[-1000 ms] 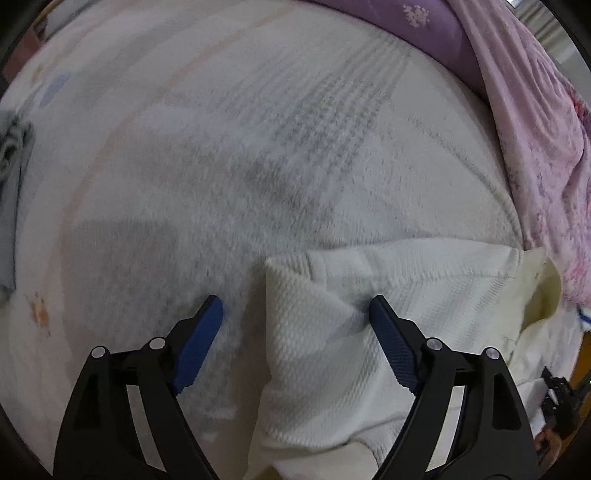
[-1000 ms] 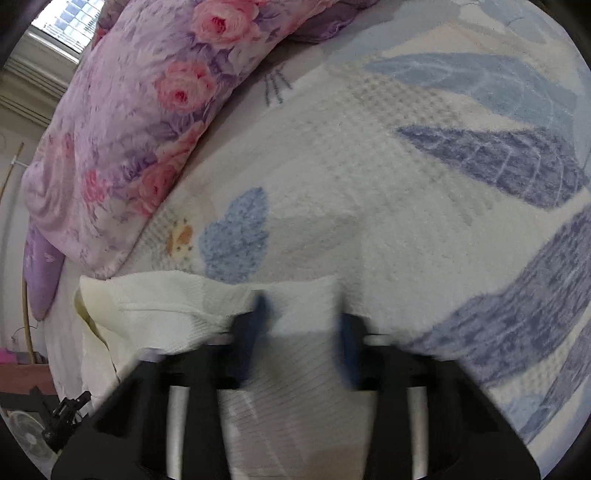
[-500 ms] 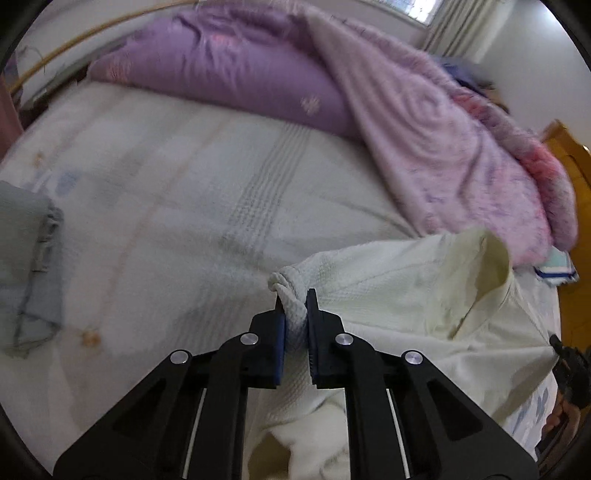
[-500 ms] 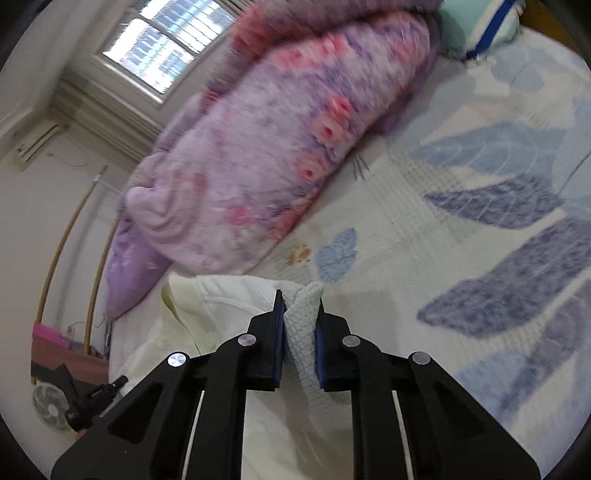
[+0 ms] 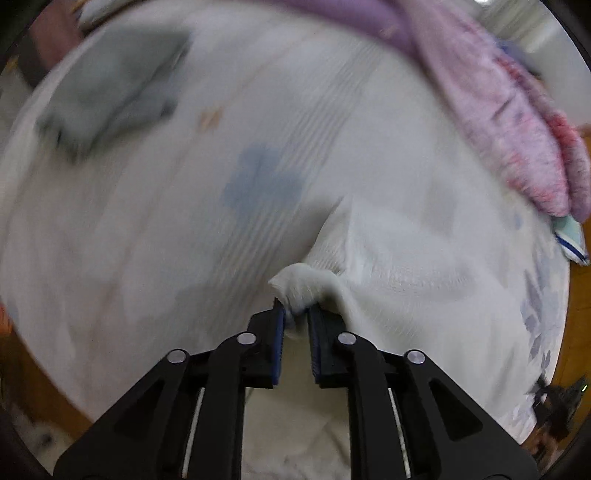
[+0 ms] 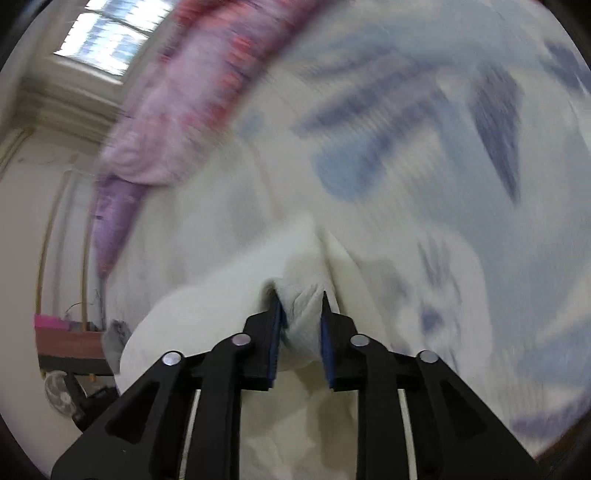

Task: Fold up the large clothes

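A cream waffle-knit garment point(image 5: 391, 269) lies on the bed, with one bunched corner raised. My left gripper point(image 5: 297, 310) pinches that corner between its blue pads; its jaws are opening slightly, with the cloth still between them. In the right wrist view, another fold of the same garment point(image 6: 221, 295) fills the gap of my right gripper point(image 6: 301, 302). Its jaws are also opening, and both pads still touch the cloth. Both views are blurred by motion.
The bed has a white sheet with blue leaf prints point(image 5: 147, 221). A folded grey cloth point(image 5: 110, 85) lies at the far left. A pink floral quilt point(image 5: 509, 122) and a purple pillow point(image 5: 351, 14) lie along the far side. A window point(image 6: 110, 37) and a floor fan point(image 6: 61, 397) show at the left.
The left gripper went from wide open over the garment's corner to closed on it. Both grippers have lifted their corners and swept them across the bed.
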`<state>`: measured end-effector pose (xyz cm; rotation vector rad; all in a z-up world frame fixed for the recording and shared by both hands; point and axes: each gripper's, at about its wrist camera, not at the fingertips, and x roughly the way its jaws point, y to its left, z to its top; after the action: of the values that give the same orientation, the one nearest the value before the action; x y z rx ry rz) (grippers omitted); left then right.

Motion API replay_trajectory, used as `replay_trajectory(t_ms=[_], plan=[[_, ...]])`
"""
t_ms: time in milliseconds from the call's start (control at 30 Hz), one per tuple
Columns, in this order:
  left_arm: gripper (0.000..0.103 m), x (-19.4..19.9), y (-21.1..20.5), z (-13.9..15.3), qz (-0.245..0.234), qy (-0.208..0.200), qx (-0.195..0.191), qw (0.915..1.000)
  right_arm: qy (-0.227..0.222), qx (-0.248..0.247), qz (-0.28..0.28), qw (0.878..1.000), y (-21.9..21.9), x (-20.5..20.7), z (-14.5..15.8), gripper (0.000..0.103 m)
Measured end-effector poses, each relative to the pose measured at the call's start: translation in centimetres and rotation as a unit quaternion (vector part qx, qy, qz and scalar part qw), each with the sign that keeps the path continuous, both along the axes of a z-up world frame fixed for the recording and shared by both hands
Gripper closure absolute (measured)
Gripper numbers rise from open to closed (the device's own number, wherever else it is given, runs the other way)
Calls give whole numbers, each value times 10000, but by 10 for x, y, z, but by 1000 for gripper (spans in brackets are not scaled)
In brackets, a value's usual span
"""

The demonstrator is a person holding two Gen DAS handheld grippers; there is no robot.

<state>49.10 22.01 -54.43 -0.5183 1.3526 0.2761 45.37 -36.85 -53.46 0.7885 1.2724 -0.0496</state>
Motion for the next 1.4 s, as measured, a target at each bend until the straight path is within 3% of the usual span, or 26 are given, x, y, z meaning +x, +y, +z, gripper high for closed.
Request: replay_trajectory(t_ms=[67,133,167,200,233,333,500,567,667,733,767,800,833,933,1033,1100,1233,1267,1300,1333,1367,1400], plan=[[89,-18,1,-13,371,155,-230,9989,83,316,-385,9987,-5,-19,-11,74],[80,-33,2,-14,633,35,-385,9972,100,487,-717,9962,-11,-31,-12,57],[77,-41,2,-15,832,-21,-595,9948,91,561,-868,9946,-13,-35,-11,43],[66,-46,3,-16,975,-92,-804,9919,39,649,-1044,9924,-16,-40,-10,41],[58,-53,4,-17,1202,-196,-1081,9867,6,781,-1167,9901,-19,-43,-10,40],[54,-71,6,-11,1711,-550,-1503,9722,33,1224,-1623,9791,-26,-55,-12,38],[51,-72,1,-10,1934,-866,-1648,9633,193,1632,-1726,9712,-16,-46,-18,34],[51,-69,3,-11,2146,-1045,-1868,9530,129,1825,-1813,9663,-8,-41,-21,34],[50,-63,2,-9,2269,-1221,-2115,9428,103,1876,-2039,9608,-1,-35,-27,30],[46,-58,1,-14,2356,-1233,-2234,9378,192,1619,-2021,9657,3,-30,-33,30],[43,-57,2,-16,2385,-1244,-2302,9352,235,1576,-2019,9664,6,-28,-38,30],[32,-53,1,-21,2375,-1160,-2297,9367,285,1521,-2008,9673,8,-27,-41,30],[31,-50,1,-25,2390,-1111,-2362,9353,352,1486,-1996,9679,10,-27,-45,30],[31,-52,0,-21,2205,-1239,-2930,9221,400,1612,-2141,9626,12,-32,-51,30],[14,-61,2,-1,1947,-1537,-2854,9257,214,1763,-2348,9557,12,-40,-48,30],[13,-60,7,-2,1974,-1546,-2735,9286,126,1863,-2415,9523,13,-43,-48,30],[13,-38,10,-46,2130,-848,-2644,9368,225,1617,-2335,9586,19,-39,-50,30],[13,-36,11,-52,2149,-841,-2677,9354,304,1546,-2331,9596,20,-38,-52,30],[14,-31,10,-56,2143,-770,-2506,9409,317,1530,-2309,9603,21,-37,-53,35],[25,-27,8,-55,2075,-813,-2443,9437,265,1487,-2237,9629,22,-35,-52,42],[44,-22,6,-52,1915,-960,-2435,9460,252,1349,-2116,9677,22,-33,-49,64],[86,-18,4,-50,1737,-919,-2324,9525,209,1283,-2023,9707,22,-32,-46,78]])
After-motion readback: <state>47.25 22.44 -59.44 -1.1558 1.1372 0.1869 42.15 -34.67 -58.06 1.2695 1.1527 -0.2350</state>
